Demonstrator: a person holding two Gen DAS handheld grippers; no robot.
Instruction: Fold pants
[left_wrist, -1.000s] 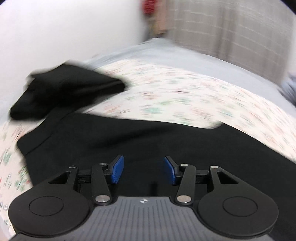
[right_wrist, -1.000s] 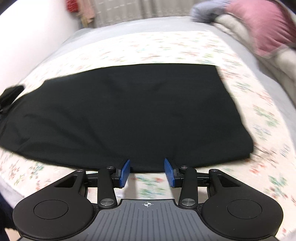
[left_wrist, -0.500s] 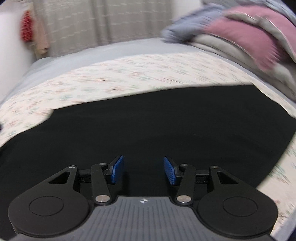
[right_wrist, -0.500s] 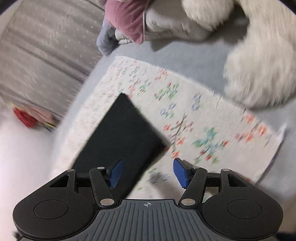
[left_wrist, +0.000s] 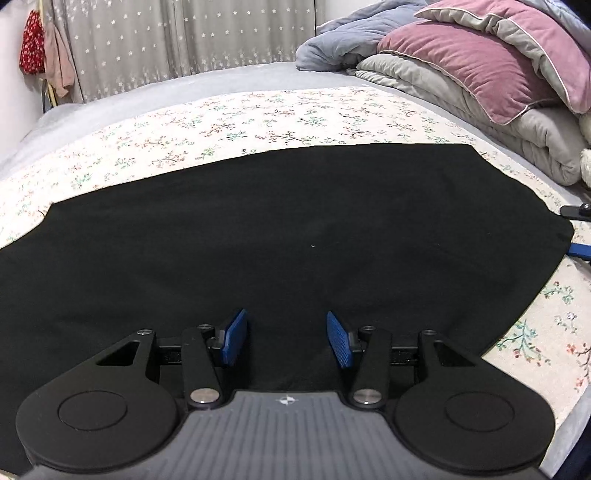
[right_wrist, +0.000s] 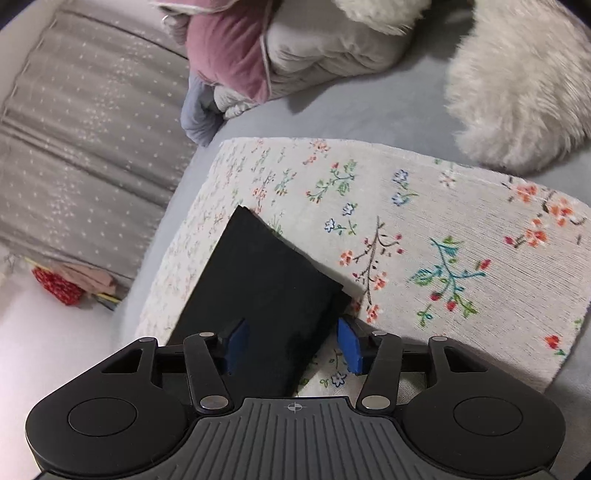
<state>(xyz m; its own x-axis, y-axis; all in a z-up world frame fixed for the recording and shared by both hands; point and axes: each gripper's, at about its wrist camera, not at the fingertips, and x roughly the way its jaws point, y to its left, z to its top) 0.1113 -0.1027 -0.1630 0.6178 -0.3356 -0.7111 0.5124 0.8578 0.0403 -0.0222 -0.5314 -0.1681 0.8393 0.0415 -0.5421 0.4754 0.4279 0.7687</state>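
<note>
Black pants (left_wrist: 288, 229) flat on floral cloth (left_wrist: 258, 118) over grey bed (left_wrist: 229, 79). Pink pillow (left_wrist: 480, 62), curtain (left_wrist: 166, 40) beyond pants. Left gripper (left_wrist: 283, 336), right gripper (right_wrist: 291, 341) both wide, right straddling pants corner.

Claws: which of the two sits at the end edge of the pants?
The right claw, open, straddling the black pants' end corner. The left claw, also open, is over the near long edge.

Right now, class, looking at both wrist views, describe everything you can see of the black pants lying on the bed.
The black pants are plain, matte, soft-looking cloth, spread flat and smooth across the floral sheet. One straight end lies near the pink pillow. The open left gripper hovers above the near edge, its jaws apart. The open right gripper straddles a corner of the end, one blue pad over the cloth, one beside it. No seams or pockets show.
</note>
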